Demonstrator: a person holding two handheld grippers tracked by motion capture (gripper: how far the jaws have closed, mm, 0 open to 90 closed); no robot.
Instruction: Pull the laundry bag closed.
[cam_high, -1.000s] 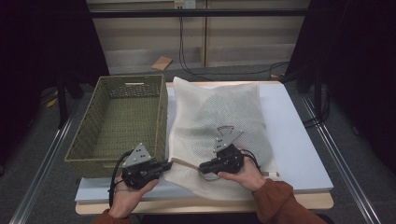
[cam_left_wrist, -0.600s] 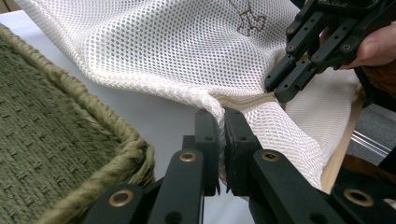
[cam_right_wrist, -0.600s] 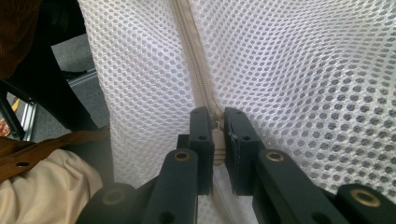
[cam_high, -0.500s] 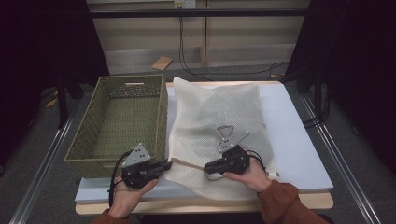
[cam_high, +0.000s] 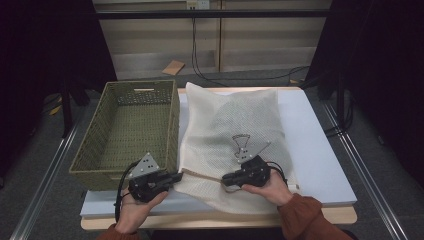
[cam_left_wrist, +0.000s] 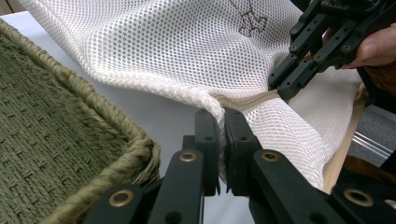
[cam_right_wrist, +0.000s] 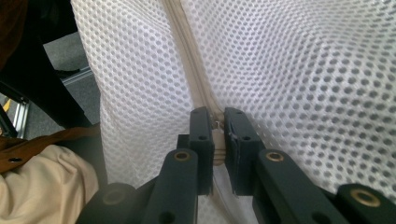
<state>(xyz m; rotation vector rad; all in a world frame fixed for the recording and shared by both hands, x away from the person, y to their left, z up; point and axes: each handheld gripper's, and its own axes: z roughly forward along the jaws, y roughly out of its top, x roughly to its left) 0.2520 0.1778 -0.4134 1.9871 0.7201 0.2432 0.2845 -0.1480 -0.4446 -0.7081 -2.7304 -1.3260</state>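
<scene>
The left gripper (cam_left_wrist: 220, 135) is clamping the mesh laundry bag's (cam_high: 230, 125) near corner, at 3 o'clock of the woven basket (cam_high: 100, 165), while the right gripper (cam_right_wrist: 217, 135) is pinching the zipper pull (cam_right_wrist: 217, 140); the next move is probably drawing it along the zipper, against the left gripper's anchoring hold

Slight shift of the right gripper (cam_high: 226, 179) toward the right of the high view, along the tan zipper (cam_high: 202, 175) at the near edge of the white mesh bag (cam_high: 230, 115). Wider gap now between it and the left gripper (cam_high: 177, 175). Longer run of zipper tape bared between the two, drawn taut and slanting a little down to the right. Right hand (cam_high: 272, 187) and rust-coloured sleeve (cam_high: 305, 215) carried along by the same small amount, a touch nearer the table's front edge. Grey three-cornered plate (cam_high: 246, 148) on top of the right gripper likewise a shade farther right over the mesh.
</scene>
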